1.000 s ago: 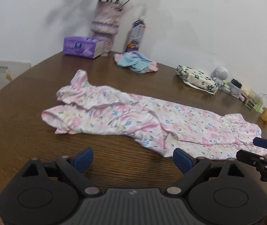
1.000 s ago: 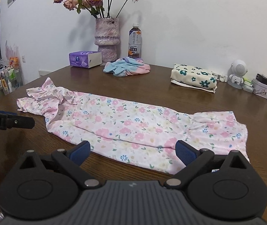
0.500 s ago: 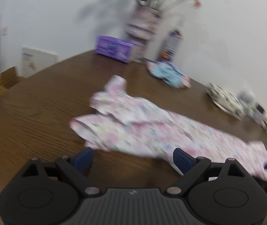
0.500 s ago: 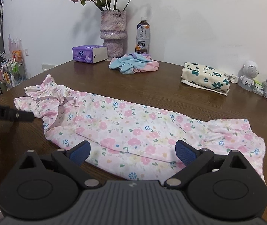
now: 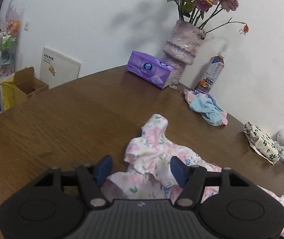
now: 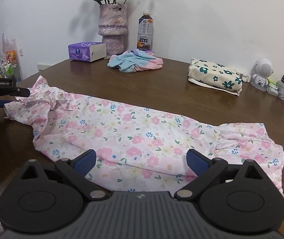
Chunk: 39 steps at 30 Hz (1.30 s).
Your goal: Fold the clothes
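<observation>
While the brown worktop [image 6: 181,83] carries everything in view, the floral dress [image 6: 134,131] lies stretched lengthwise across its near half, already narrowed by its long sides but not yet shortened end to end, so most of the folding seems left to do. Behind it, a folded cream cloth with dark flowers [image 6: 215,76] rests near the wall and looks finished, whereas a crumpled blue and pink garment [image 6: 136,61] beside the bottle appears to await its turn. At the ruffled shoulder end, the left claw [image 5: 141,168] straddles the fabric; its jaws have just been closing, the cloth lies between them, yet the pads do not visibly pinch it. Over the near edge toward the hem, the right claw [image 6: 142,160] stands wide, gripping nothing.
</observation>
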Available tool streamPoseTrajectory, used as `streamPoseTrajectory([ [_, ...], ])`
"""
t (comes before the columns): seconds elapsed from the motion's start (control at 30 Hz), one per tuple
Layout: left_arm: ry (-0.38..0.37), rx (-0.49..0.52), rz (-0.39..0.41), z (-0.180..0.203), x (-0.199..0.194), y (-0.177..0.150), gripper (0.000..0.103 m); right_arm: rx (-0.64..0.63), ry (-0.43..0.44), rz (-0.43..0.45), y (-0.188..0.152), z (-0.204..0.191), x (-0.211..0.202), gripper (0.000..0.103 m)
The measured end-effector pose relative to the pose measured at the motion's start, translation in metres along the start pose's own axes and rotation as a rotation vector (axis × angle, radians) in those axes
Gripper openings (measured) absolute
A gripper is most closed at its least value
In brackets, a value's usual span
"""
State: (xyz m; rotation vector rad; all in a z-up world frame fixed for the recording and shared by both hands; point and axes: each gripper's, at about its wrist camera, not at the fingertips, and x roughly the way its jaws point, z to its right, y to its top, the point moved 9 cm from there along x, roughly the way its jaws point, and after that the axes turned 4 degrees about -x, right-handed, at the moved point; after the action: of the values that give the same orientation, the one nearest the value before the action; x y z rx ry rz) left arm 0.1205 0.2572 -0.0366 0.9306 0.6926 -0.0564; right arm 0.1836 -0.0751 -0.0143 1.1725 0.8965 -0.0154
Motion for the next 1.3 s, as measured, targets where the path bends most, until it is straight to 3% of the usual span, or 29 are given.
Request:
streamPoseTrajectory([
  [0.13,0.027,0.028,0.022,0.003,0.004,-0.002,0.051,0.011,-0.016,-0.002,-0.002,0.007,-0.002,0.099],
  [0.27,0.072,0.083,0.033,0.005,0.008,-0.005,0.019,0.027,-0.031,-0.008,-0.006,0.015,-0.004,0.099],
  [0.5,0.086,0.16,0.026,0.02,0.012,-0.012,0.006,0.039,-0.024,0.003,-0.009,0.02,-0.008,0.099],
  [0.73,0.101,0.245,0.059,0.028,0.007,-0.01,0.002,0.052,-0.022,0.026,-0.01,0.025,-0.018,0.099],
  [0.9,0.14,0.482,0.143,0.054,-0.006,-0.002,0.002,0.072,-0.041,0.047,-0.013,0.038,-0.028,0.099],
  [1.03,0.187,0.767,0.234,0.09,-0.017,-0.008,0.002,0.088,-0.05,0.065,-0.015,0.049,-0.035,0.099],
  [1.2,0.2,1.115,0.31,0.142,-0.026,-0.045,0.002,0.107,-0.039,0.081,-0.017,0.059,-0.039,0.099],
  [1.3,0.173,1.262,0.327,0.167,-0.025,-0.072,0.002,0.113,-0.025,0.084,-0.015,0.065,-0.039,0.098],
])
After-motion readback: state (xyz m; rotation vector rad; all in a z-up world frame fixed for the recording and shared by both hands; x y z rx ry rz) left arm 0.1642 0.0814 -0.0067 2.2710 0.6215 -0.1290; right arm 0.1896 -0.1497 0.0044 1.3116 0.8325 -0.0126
